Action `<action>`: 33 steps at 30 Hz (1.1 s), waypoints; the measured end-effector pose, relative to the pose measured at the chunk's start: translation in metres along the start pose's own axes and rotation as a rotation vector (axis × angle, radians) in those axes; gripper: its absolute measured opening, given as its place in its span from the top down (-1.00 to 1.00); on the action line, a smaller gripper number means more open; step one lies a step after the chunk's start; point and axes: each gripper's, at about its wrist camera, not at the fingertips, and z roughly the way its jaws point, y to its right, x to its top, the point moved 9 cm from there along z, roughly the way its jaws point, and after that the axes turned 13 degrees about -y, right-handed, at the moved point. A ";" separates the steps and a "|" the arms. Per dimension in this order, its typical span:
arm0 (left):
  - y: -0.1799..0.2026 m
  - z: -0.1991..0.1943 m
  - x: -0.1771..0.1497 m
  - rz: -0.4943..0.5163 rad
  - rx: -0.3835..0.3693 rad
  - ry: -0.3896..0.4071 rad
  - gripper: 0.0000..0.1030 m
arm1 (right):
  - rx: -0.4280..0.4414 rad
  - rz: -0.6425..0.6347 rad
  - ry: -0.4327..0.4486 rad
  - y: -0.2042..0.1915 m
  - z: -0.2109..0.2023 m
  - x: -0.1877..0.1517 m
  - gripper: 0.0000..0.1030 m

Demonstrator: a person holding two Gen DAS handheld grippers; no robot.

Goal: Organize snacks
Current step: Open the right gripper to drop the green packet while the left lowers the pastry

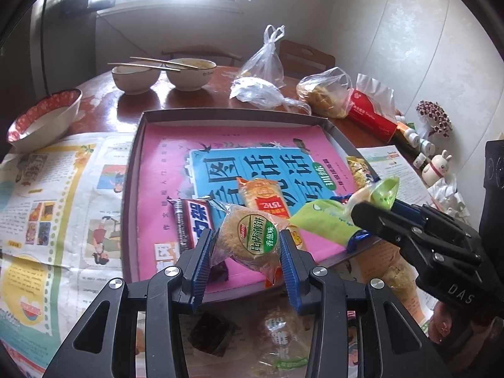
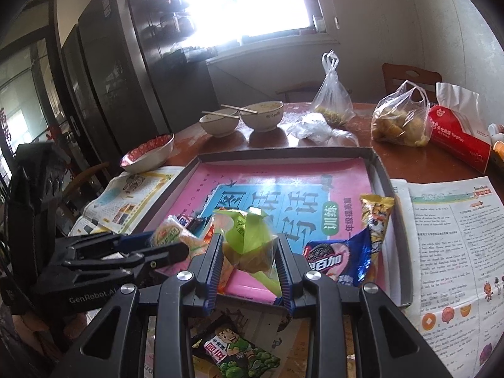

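Sitting at the far left of the table, a red-patterned bowl (image 1: 44, 119) rests partly on a spread newspaper (image 1: 60, 195). Behind it, two pale bowls (image 1: 163, 77) stand side by side with chopsticks laid across their rims. In the middle lies a shallow dark tray (image 1: 138, 157) lined with a pink and blue printed sheet. At the near left of the tray a dark chocolate bar (image 1: 190, 223) lies flat, with an orange-wrapped snack (image 1: 263, 197) just to its right. The left gripper (image 1: 249, 249) hovers over the tray's near edge, its jaws clamped on a round biscuit packet (image 1: 252, 239) with a green label. Right of it, the right gripper (image 2: 249, 252) pinches a lime-green snack packet (image 2: 249, 236) above the near part of the tray, both pads pressing its sides. Further right in the tray lie a blue packet (image 2: 338, 258) and a yellow wrapper (image 2: 376, 217) against the right wall. Beyond the tray sit clear plastic bags (image 2: 400, 116) and a red tissue pack (image 2: 456, 138); a printed page (image 2: 453, 245) covers the table at the right.
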 end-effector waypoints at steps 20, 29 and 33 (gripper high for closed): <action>-0.006 0.006 -0.001 -0.022 -0.004 -0.017 0.16 | -0.019 0.063 -0.061 0.017 0.013 -0.010 0.33; -0.008 0.005 -0.001 -0.022 0.017 -0.014 0.15 | -0.050 0.073 -0.067 0.022 0.014 -0.013 0.32; -0.007 0.005 -0.001 -0.023 0.019 -0.014 0.15 | -0.057 0.088 -0.074 0.027 0.014 -0.015 0.32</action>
